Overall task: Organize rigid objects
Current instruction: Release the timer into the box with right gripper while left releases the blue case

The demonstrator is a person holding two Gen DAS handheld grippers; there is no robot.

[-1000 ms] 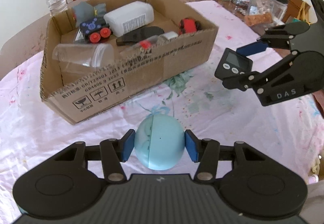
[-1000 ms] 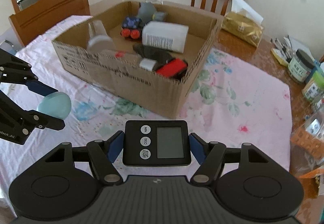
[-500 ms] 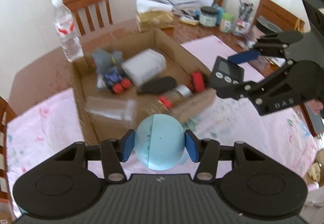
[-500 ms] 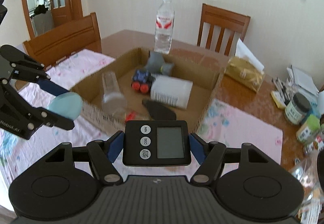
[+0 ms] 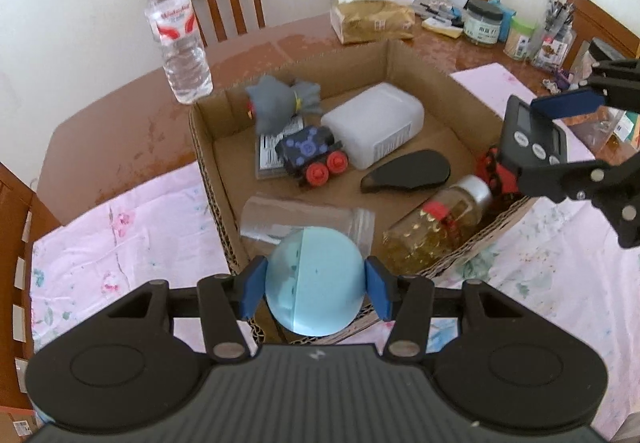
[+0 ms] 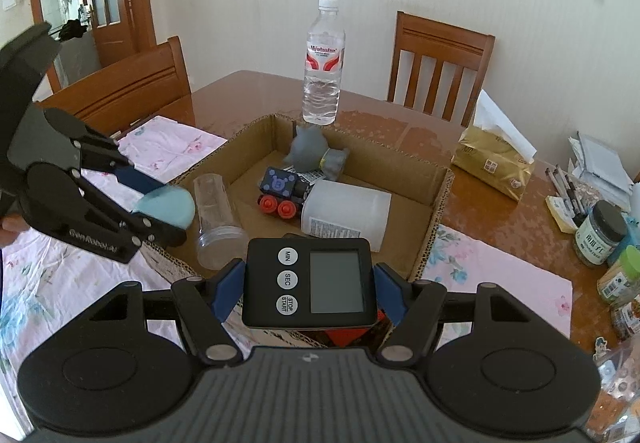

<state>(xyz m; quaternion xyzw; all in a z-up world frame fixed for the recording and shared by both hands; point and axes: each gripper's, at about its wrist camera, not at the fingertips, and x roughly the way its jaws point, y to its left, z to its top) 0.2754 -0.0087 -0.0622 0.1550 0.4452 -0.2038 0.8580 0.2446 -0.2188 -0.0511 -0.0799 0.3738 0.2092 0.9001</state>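
Observation:
My left gripper (image 5: pixel 316 283) is shut on a light blue ball (image 5: pixel 320 295) and hangs over the near rim of an open cardboard box (image 5: pixel 208 163). In the right wrist view the ball (image 6: pixel 172 207) shows at the box's left corner. My right gripper (image 6: pixel 310 291) is shut on a black digital timer (image 6: pixel 316 283), held above the box's near right side. The same timer (image 5: pixel 528 141) shows in the left wrist view. Inside the box lie a grey plush toy (image 5: pixel 280 103), a blue toy train (image 5: pixel 312 157), a white bottle (image 5: pixel 376 127), a clear cup (image 5: pixel 296 219) and a glass jar (image 5: pixel 436 223).
A water bottle (image 5: pixel 178 35) stands just behind the box. A gold tissue pack (image 5: pixel 372 19) and several jars (image 5: pixel 484 23) crowd the far right of the table. A pink floral cloth (image 5: pixel 120 235) lies under the box. Wooden chairs (image 6: pixel 436 63) ring the table.
Both grippers have risen and come in over the box, so its inside now shows from above. The ball and the timer stay gripped as before.

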